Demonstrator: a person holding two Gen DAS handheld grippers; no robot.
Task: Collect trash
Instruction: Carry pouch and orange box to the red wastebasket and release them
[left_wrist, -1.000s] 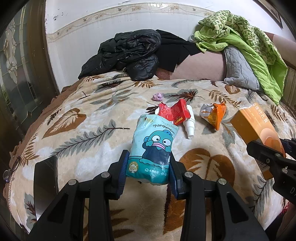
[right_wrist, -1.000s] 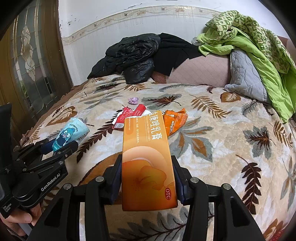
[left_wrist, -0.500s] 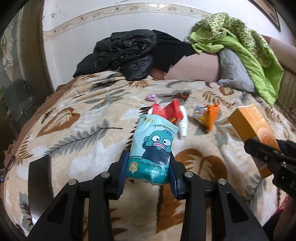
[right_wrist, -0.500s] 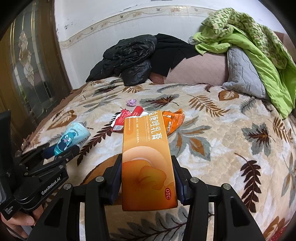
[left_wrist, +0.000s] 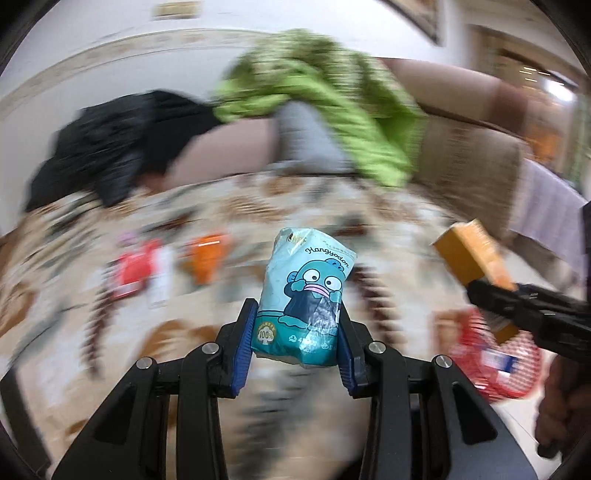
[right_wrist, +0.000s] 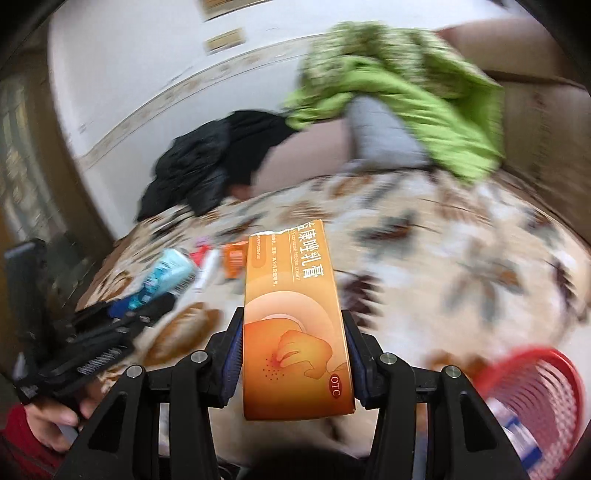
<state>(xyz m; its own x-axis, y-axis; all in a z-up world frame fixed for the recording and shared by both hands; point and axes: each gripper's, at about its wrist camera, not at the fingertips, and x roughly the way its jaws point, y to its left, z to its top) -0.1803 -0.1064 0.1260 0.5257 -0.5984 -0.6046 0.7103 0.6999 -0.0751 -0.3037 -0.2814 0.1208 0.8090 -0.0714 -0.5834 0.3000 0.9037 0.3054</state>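
My left gripper is shut on a teal cartoon tissue pack and holds it above the bed. My right gripper is shut on an orange cream box, also in the air. In the left wrist view the orange box and right gripper are at the right, above a red mesh basket. The basket shows at the lower right of the right wrist view. A red wrapper, a white tube and an orange wrapper lie on the bed. Both views are motion-blurred.
The leaf-patterned blanket covers the bed. Black jackets, a green quilt and a grey pillow are piled at the far side by the wall. A person's hand in a red sleeve holds the left gripper.
Both grippers have swung right, still holding their items. The red basket has come into view at the lower right. The trash on the bed has shifted left in the views.
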